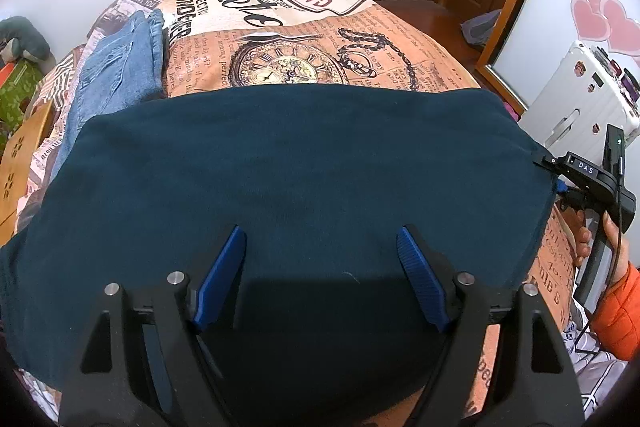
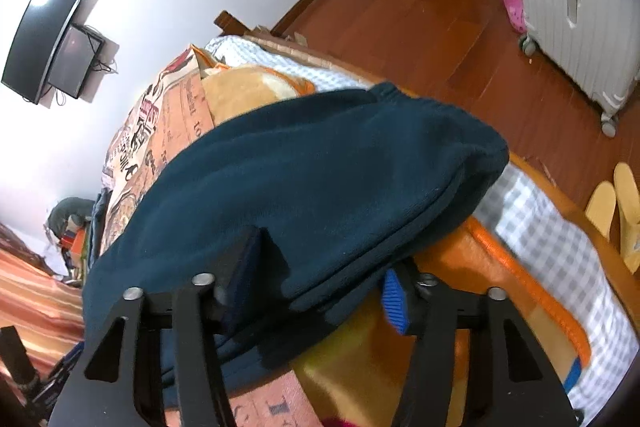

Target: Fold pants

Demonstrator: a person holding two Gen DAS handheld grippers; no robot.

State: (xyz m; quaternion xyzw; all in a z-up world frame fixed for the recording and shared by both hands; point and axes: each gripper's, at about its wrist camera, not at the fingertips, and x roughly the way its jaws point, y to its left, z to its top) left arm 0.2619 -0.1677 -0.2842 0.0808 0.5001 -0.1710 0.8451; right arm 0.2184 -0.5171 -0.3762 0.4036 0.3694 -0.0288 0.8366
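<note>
Flanking dark pants: jeans, suitcase.

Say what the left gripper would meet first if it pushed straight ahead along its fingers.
Most likely the dark teal pants: the open left gripper points down at their flat middle, nothing between the fingers. How far above the cloth it hangs is unclear.
</note>
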